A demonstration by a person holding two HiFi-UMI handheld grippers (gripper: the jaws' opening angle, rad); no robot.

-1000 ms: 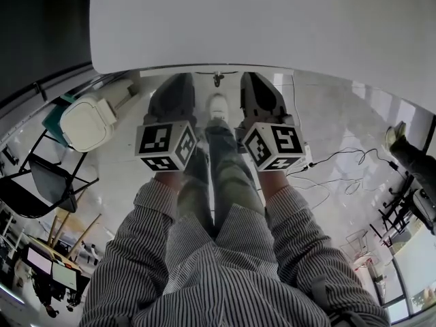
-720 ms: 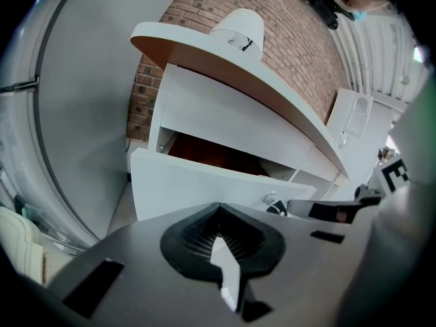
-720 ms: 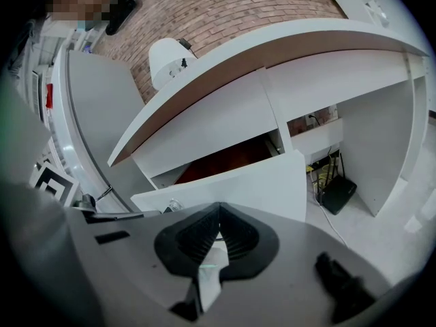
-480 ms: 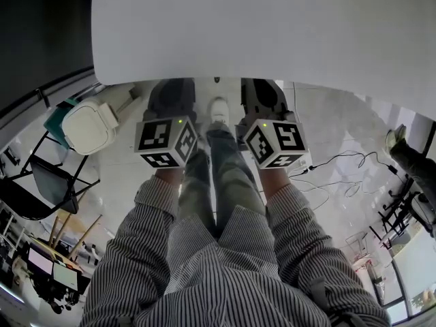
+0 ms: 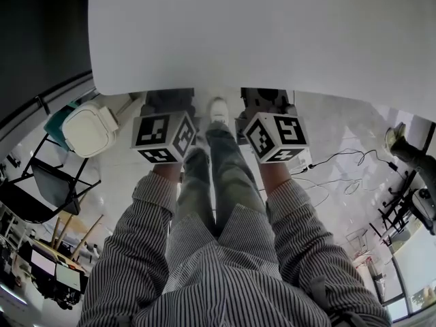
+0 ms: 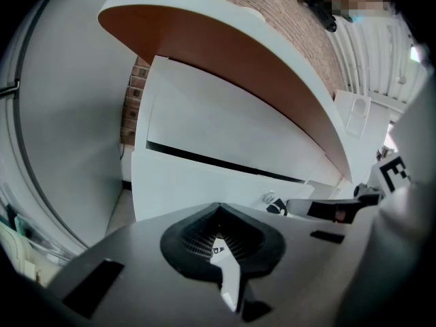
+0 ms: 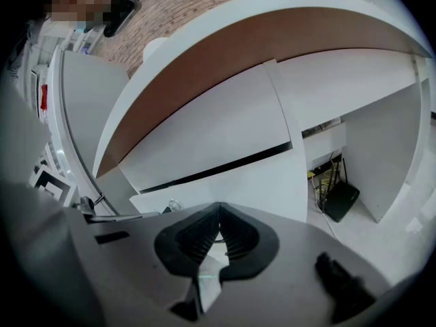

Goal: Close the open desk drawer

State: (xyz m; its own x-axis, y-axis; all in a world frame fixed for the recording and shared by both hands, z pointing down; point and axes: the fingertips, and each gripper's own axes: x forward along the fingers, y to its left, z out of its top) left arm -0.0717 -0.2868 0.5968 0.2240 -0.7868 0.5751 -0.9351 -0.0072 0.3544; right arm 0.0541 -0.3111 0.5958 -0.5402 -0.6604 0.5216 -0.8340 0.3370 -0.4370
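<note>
I am holding both tools side by side at the near edge of the white desk top. In the head view their marker cubes are showing just below its rim, and their front ends are disappearing beneath it. The left gripper is pointing at the white drawer front under the desk. Its jaws are pressing together at the tips and gripping nothing. The right gripper is pointing at the same drawer front from just beside it, jaws likewise meeting at the tips with nothing between them. The drawer is sitting directly ahead of both pairs of jaws, below a dark horizontal gap that is dividing it from the white panel above. I cannot tell whether the tips are touching it.

My striped sleeves and jeans are filling the lower half of the head view, with a white shoe showing between the cubes. A white-lidded bin is standing on the floor to my left, and cables are trailing across the floor to my right.
</note>
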